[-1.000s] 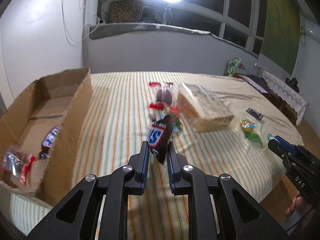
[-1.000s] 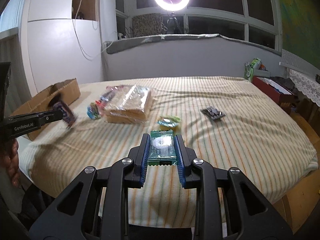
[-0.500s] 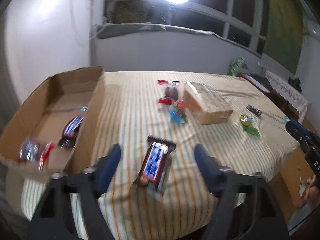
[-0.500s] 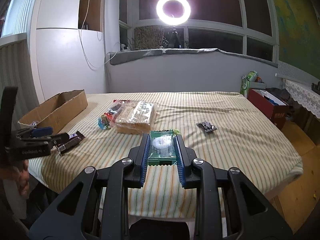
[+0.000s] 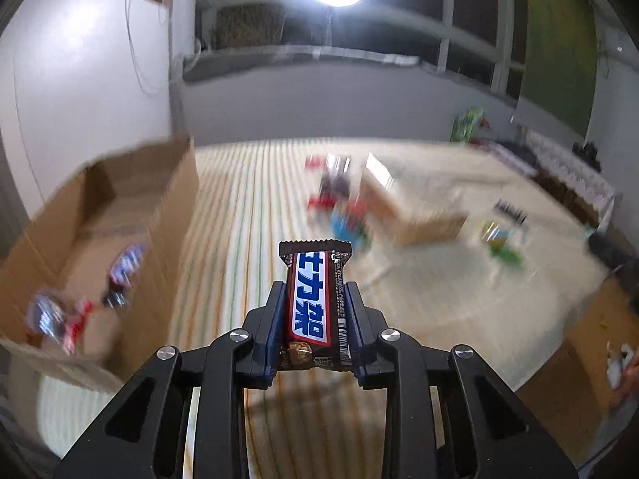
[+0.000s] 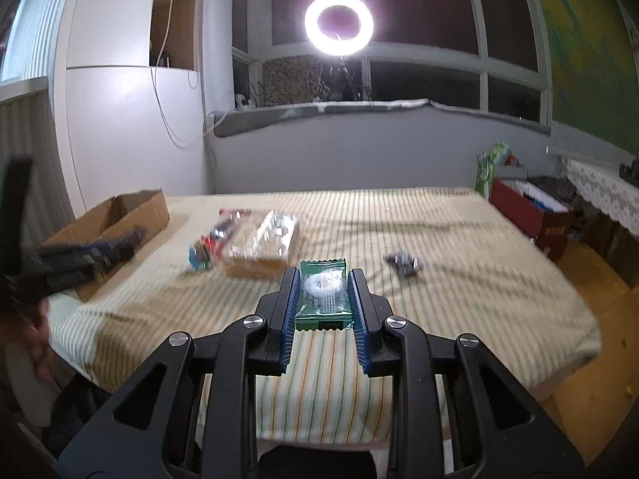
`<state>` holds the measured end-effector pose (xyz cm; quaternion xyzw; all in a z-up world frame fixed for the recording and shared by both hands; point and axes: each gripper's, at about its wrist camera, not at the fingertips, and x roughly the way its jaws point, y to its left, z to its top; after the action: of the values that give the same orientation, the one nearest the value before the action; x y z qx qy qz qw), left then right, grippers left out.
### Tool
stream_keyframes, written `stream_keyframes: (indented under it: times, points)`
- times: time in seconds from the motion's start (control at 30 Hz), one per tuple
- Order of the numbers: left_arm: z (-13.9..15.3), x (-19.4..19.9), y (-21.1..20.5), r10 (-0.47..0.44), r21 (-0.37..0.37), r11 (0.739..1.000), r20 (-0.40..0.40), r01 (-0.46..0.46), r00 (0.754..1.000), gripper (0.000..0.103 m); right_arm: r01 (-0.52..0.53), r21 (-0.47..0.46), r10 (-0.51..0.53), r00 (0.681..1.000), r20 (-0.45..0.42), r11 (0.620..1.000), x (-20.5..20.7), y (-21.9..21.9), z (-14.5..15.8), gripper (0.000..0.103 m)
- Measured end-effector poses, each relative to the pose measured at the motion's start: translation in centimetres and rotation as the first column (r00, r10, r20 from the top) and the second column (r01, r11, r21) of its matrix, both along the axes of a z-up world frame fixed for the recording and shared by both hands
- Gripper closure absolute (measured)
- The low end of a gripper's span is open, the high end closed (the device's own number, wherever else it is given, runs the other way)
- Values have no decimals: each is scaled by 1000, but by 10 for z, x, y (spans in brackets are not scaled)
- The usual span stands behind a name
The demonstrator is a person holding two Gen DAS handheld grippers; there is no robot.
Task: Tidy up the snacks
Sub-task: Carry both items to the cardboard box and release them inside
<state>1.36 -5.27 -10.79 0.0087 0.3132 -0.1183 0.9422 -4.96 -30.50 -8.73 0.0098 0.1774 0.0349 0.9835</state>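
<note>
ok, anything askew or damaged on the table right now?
Nothing stands out. Left gripper grips a chocolate bar lengthwise, its jaws having just closed. Right gripper holds a green packet. Loose snacks await the cardboard box.

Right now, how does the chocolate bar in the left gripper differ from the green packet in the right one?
The chocolate bar is brown with a blue and white label; the green packet is green with a pale round print. The chocolate bar is long and sticks out past the fingers, while the green packet is shorter and squarer. Both are sealed snacks with crimped ends, each clamped by its sides.
</note>
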Motion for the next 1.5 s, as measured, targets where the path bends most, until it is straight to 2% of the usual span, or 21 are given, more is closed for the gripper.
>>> stream_keyframes:
  times: [0.17,0.27,0.47,0.6,0.8,0.93,1.07,1.2,1.33,1.5]
  points:
    - [66,-18,2,-16,-39,999,161,23,987,77,0,-16,1,997,77,1000,-4,7,33,77]
    - [82,-24,4,-17,-50,998,205,28,979,77,-7,-27,9,997,70,1000,-3,14,36,78]
    - [83,-27,10,-17,-51,998,193,28,981,77,-55,-19,56,997,44,998,-1,34,36,77]
    - [86,-33,19,-4,-54,998,201,15,980,77,-97,-55,99,994,36,994,3,63,41,77]
    - [83,-35,60,54,-97,995,205,-34,977,77,-188,-103,189,982,4,977,21,123,47,77]
    - [80,-35,99,116,-135,987,207,-89,972,77,-280,-137,281,960,-13,950,35,178,48,77]
    - [78,-37,134,190,-162,974,205,-158,960,77,-385,-150,386,922,-22,911,49,232,48,77]
    - [73,-40,168,275,-173,955,196,-243,941,77,-455,-151,457,889,-25,878,57,267,45,77]
    - [69,-40,188,329,-177,938,184,-298,926,77,-491,-149,494,869,-24,858,62,290,45,77]
    - [69,-34,193,345,-177,933,179,-315,921,77,-499,-144,500,866,-31,855,71,296,44,77]
